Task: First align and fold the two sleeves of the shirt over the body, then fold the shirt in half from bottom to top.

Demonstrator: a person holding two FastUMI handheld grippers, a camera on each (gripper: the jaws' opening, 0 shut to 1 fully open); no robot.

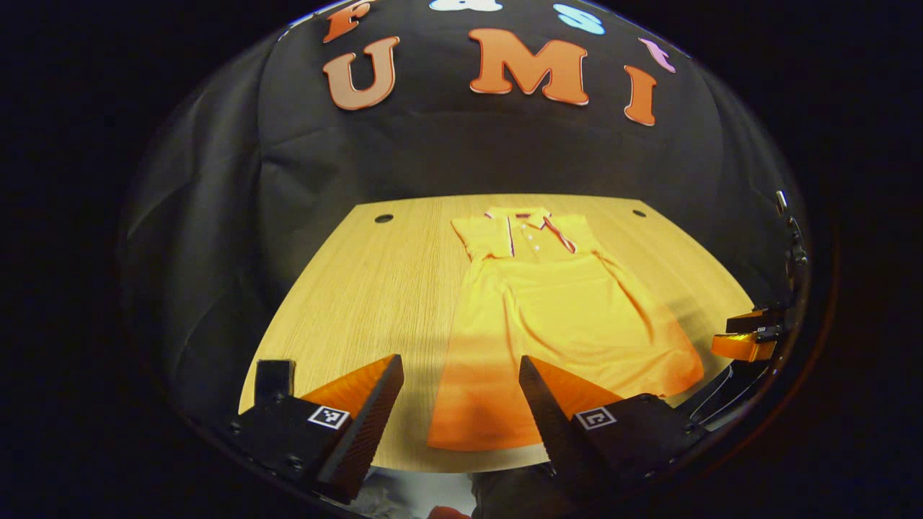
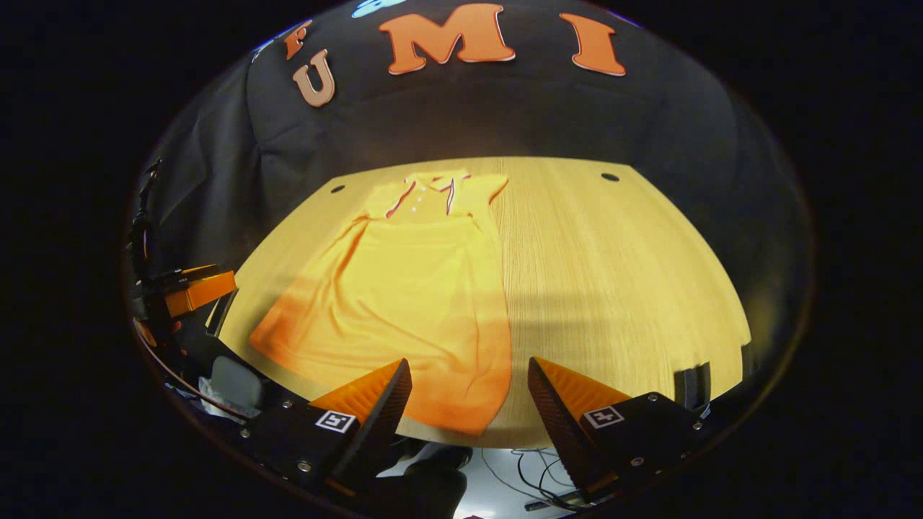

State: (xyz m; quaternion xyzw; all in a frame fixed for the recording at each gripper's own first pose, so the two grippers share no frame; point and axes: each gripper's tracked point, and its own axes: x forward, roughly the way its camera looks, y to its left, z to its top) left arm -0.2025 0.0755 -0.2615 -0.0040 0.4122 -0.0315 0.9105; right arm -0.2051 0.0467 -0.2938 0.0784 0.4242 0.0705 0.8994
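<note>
Shirt point(image 1: 555, 317) status, taken from my grippers outward. My left gripper point(image 1: 461, 411) has its jaws spread wide and holds nothing; it hovers just off the shirt's hem, at that hem's left corner. My right gripper point(image 2: 469, 411) is likewise spread and empty, at the hem's right corner. Beyond them the shirt point(image 2: 411, 303) lies flat on the bench point(image 2: 613, 274), collar at the far end, hem at the near edge.

Both sleeves appear already turned in over the body: the outline is narrow at the shoulders, with a fold line across the chest just below the collar. I judge the first stage done. The bottom-to-top fold is not yet started; the hem lies flat and ungripped. Remaining: take both hem corners and carry them to the collar.
</note>
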